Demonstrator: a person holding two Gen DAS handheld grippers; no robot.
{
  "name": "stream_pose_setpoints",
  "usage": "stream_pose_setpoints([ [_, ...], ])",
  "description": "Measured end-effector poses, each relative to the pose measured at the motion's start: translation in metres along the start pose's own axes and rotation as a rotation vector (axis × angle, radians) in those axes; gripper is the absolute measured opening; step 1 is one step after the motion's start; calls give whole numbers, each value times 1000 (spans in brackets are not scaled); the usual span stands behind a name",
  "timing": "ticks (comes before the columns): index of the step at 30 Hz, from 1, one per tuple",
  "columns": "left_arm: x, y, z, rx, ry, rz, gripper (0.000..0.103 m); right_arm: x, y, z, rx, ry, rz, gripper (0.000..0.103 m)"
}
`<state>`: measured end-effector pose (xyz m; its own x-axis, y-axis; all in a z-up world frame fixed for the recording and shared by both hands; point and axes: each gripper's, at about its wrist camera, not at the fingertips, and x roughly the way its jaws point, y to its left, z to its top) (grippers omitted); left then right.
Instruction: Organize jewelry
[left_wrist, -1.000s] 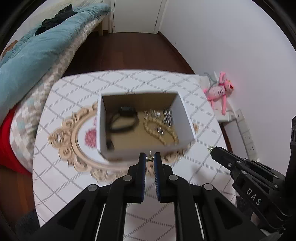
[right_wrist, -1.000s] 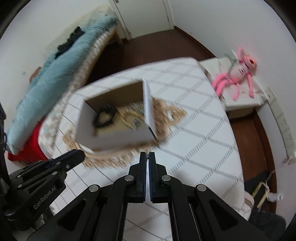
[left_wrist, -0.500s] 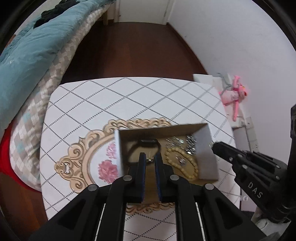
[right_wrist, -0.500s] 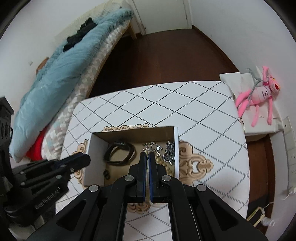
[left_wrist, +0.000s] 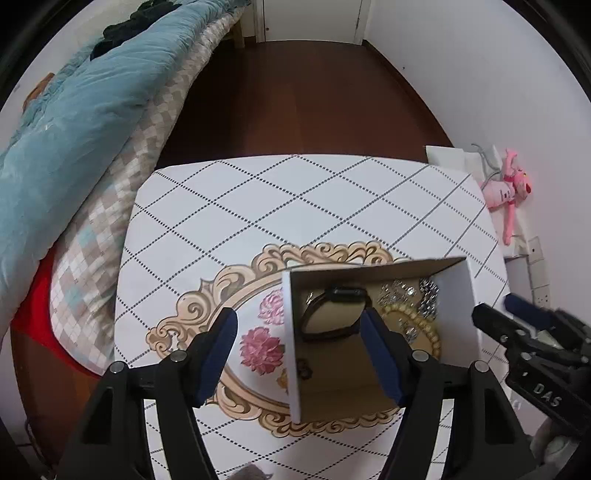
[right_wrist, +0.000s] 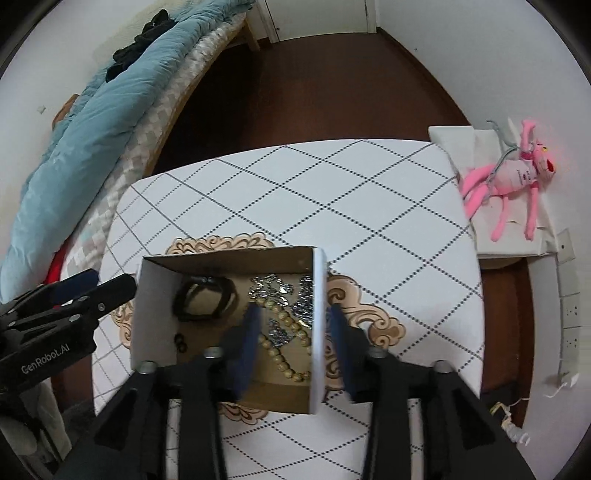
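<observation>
A white cardboard box (left_wrist: 456, 306) (right_wrist: 153, 314) stands open-topped on the patterned table (left_wrist: 295, 206). Inside lie a black band (left_wrist: 347, 293) (right_wrist: 201, 316), a string of tan beads (left_wrist: 432, 332) (right_wrist: 286, 321), silver pieces (left_wrist: 406, 291) (right_wrist: 273, 288) and small dark rings (right_wrist: 180, 341). My left gripper (left_wrist: 297, 317) (right_wrist: 110, 284) points down over the box's left wall, jaws opening, the wall between them untouched. My right gripper (right_wrist: 293, 312) (left_wrist: 495, 310) straddles the right wall, jaws opening too, pads clear of it.
A bed with a teal quilt (left_wrist: 74, 110) runs along the table's left side. A pink plush toy (right_wrist: 513, 177) lies on a white stand to the right, near wall sockets (right_wrist: 570, 306). Dark wooden floor lies beyond the table's far edge.
Both grippers moved forward from the box's near side to over it, then went from shut to wide apart. The small metal bits pinched at their tips are gone from the jaws.
</observation>
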<state>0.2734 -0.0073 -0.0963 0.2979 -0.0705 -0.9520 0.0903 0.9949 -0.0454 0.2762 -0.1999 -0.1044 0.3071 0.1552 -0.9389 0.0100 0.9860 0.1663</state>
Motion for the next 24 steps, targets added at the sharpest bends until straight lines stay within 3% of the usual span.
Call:
stream_pose_setpoints([
  [3, 1, 3, -9, 1, -9, 31, 91, -2, 0, -5, -20, -7, -60, 81],
  [6, 5, 4, -19, 0, -6, 54, 101, -2, 1, -14, -42, -11, -141, 97],
  [13, 11, 2, -37, -1, -4, 69, 103, 0, -1, -32, -50, -16, -206, 103],
  [24, -5, 1, -47, -33, -37, 70, 103, -13, 0, -41, -41, -49, -215, 103],
])
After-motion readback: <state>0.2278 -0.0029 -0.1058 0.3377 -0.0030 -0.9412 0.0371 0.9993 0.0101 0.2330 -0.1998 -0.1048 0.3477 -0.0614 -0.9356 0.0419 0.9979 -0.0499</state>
